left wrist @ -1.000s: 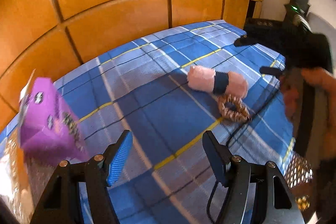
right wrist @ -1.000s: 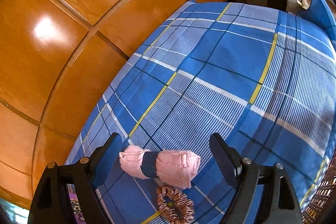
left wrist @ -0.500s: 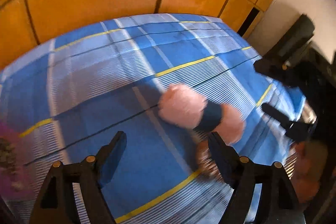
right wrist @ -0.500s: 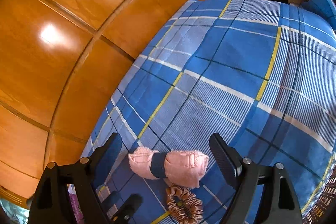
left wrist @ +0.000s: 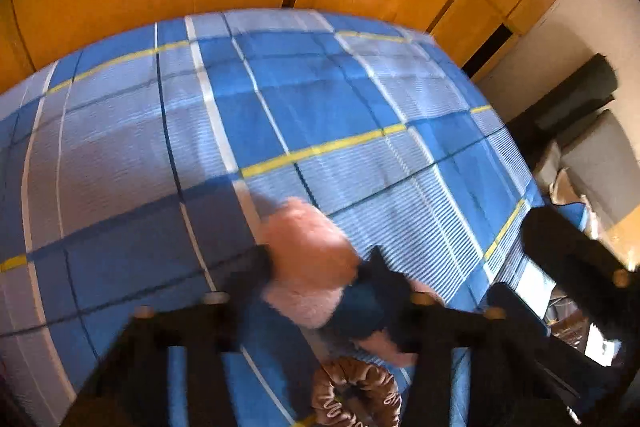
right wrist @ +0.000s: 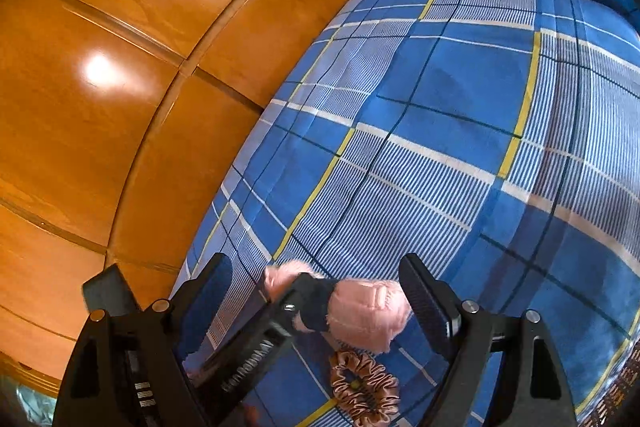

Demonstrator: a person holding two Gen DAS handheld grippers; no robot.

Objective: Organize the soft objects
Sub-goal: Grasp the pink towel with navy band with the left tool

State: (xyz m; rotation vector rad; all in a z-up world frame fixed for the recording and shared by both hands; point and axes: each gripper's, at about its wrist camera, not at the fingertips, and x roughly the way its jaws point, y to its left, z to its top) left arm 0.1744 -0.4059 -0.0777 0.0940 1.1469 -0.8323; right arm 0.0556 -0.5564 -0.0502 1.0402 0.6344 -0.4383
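Already the left gripper (left wrist: 320,283) is closing around the pink roll (left wrist: 308,259); its fluffy end could squeeze out, nudging the scrunchie (left wrist: 356,393) at six o'clock. Right gripper (right wrist: 316,303) hangs wide, empty.

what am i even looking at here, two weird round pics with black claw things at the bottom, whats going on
There is no robot here. A person holds a hand-held two-finger gripper in each hand, and a wide-angle camera on each looks out along its fingers, hence the round, bent pictures.

One picture is from the left gripper, the other from the right gripper. Both look down at a bed with a blue plaid sheet, in front of orange wooden panels.

On the sheet lies a pink fluffy roll with a dark band around its middle, and beside it a brown scrunchie.

The left gripper's jaws are closing around the roll, one finger on each side; the picture is too blurred to tell whether they press on it yet. The right gripper is open and holds nothing.
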